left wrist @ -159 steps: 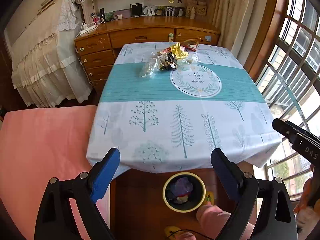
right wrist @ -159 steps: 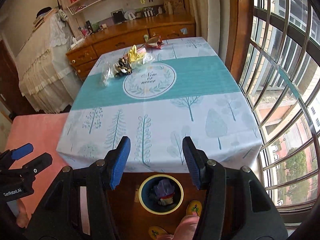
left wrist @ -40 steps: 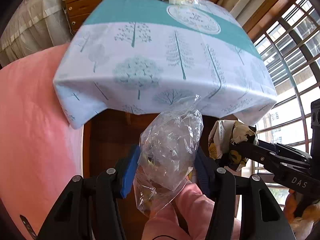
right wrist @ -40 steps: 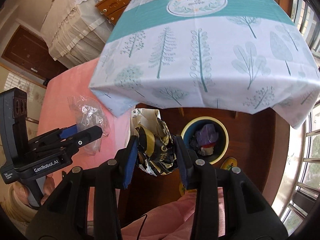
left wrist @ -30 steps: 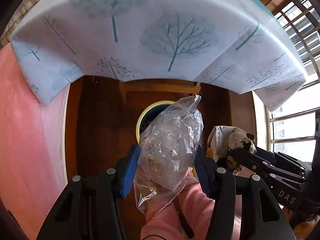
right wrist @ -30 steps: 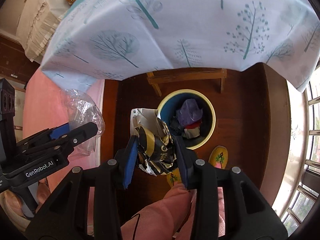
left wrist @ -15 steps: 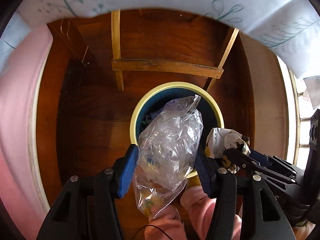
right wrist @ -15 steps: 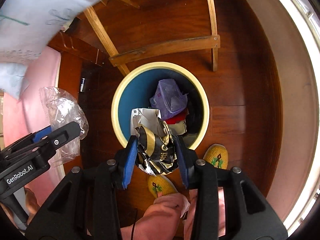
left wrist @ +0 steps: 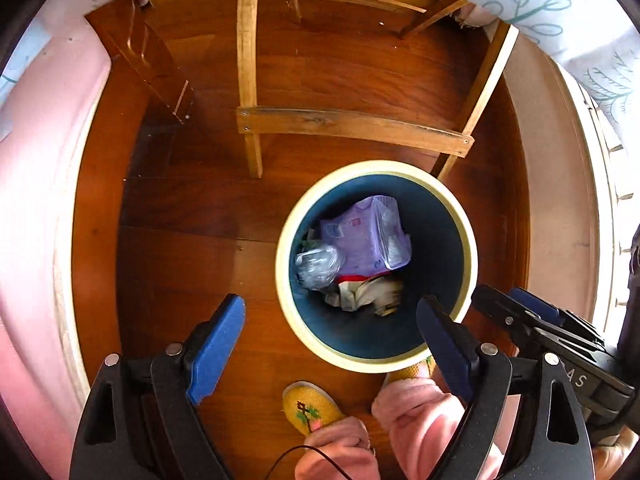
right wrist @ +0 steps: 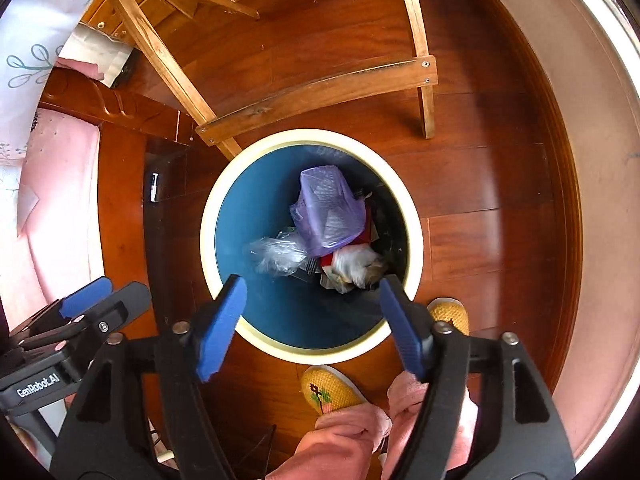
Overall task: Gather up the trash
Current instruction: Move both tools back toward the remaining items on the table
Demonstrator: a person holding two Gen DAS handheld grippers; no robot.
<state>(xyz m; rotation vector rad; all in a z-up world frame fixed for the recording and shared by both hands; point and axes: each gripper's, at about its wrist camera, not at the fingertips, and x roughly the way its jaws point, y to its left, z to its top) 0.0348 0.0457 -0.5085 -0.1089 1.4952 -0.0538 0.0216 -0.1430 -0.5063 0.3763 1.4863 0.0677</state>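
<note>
Trash lies inside the round bin (left wrist: 472, 248), which stands on the wooden floor (left wrist: 192, 216) below you. In your left wrist view you look straight down. The bin has a cream rim and a dark blue inner wall. Inside it a purple plastic packet (left wrist: 364, 236) rests toward the far side, a crumpled clear plastic bag (left wrist: 318, 266) lies to its left, and a crumpled printed wrapper (left wrist: 366, 294) sits nearest you, with a strip of red showing just above it. Your left gripper (left wrist: 332, 340) hovers over the near left edge of the bin; its jaws have just been opening and now stand spread wide, with nothing between them. Your right gripper (left wrist: 532, 312) pokes in from the right edge, just beside the bin's rim. A yellow embroidered slipper (left wrist: 310, 404) and pink trouser legs (left wrist: 412, 408) show at the bottom. Wooden chair legs and a crossbar (left wrist: 352, 126) stand beyond the bin.

In your right wrist view the bin (right wrist: 414, 240) fills the centre. The purple packet (right wrist: 326, 210), clear bag (right wrist: 276, 256) and wrapper (right wrist: 356, 266) lie together at its bottom. Your right gripper (right wrist: 312, 324) hangs above the near rim; its jaws have just been opening and are spread apart, gripping nothing. Your left gripper (right wrist: 86, 294) shows at lower left, off to the bin's side. A tree-patterned tablecloth (right wrist: 36, 8) hangs in the upper left corner.
</note>
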